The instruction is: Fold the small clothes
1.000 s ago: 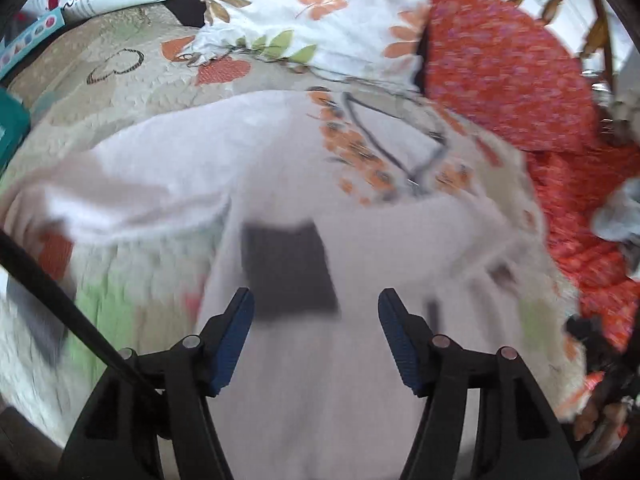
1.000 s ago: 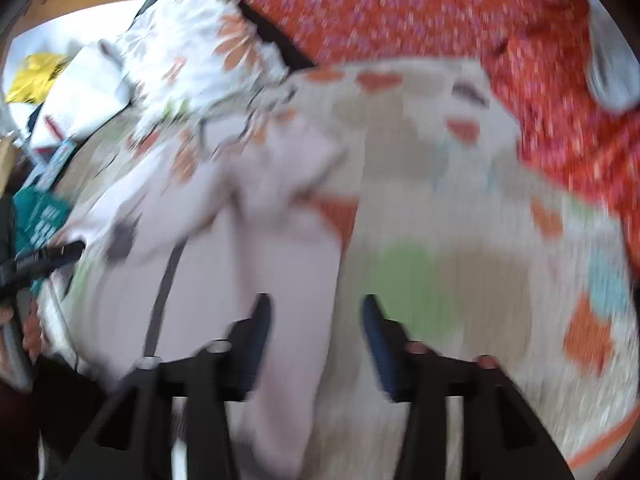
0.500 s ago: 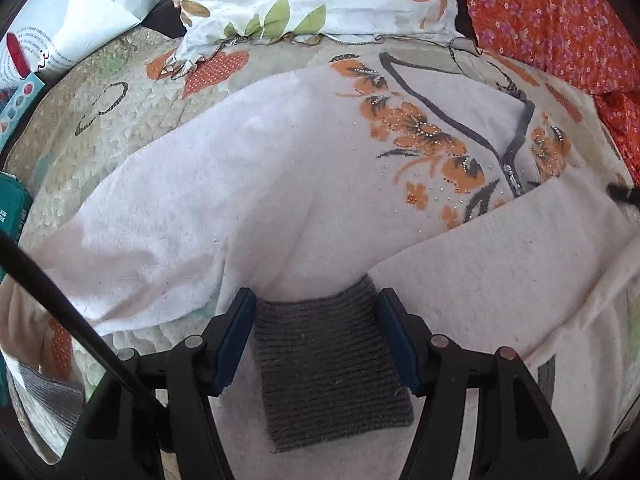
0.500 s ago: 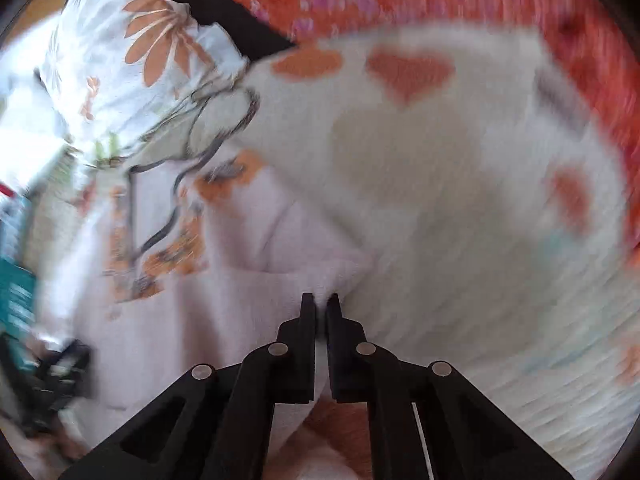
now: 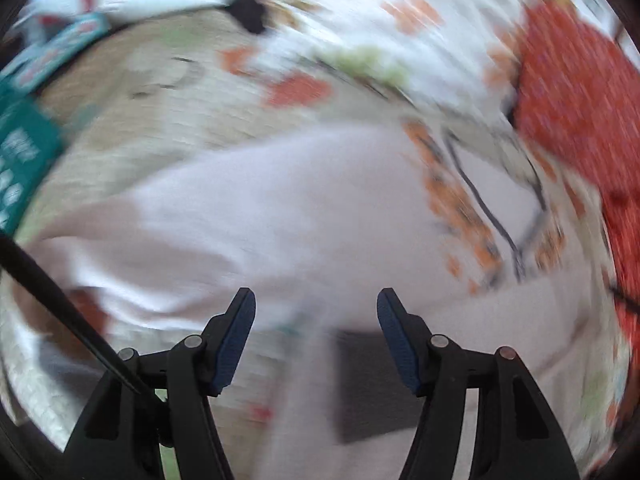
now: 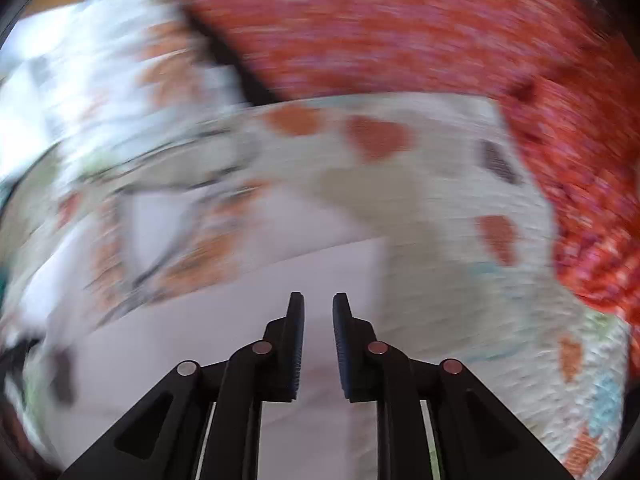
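A pale pink sweater (image 5: 304, 208) with orange flowers and a grey neckline lies spread on a patterned quilt; both views are motion-blurred. Its grey ribbed cuff (image 5: 368, 384) lies folded over the body, just below and right of my left gripper (image 5: 316, 300), which is open and empty above the cloth. In the right wrist view the folded sleeve (image 6: 280, 292) runs across the sweater. My right gripper (image 6: 318, 304) hovers over it, jaws slightly apart with nothing between them.
A floral white pillow (image 5: 360, 20) and an orange-red patterned blanket (image 6: 400, 32) lie at the far side. A teal box (image 5: 20, 160) sits at the left edge. The quilt (image 6: 460, 288) extends to the right of the sweater.
The left gripper has pulled back and shifted left off the grey cuff. The right gripper, shut half a second ago, has opened a little and let the sleeve go.
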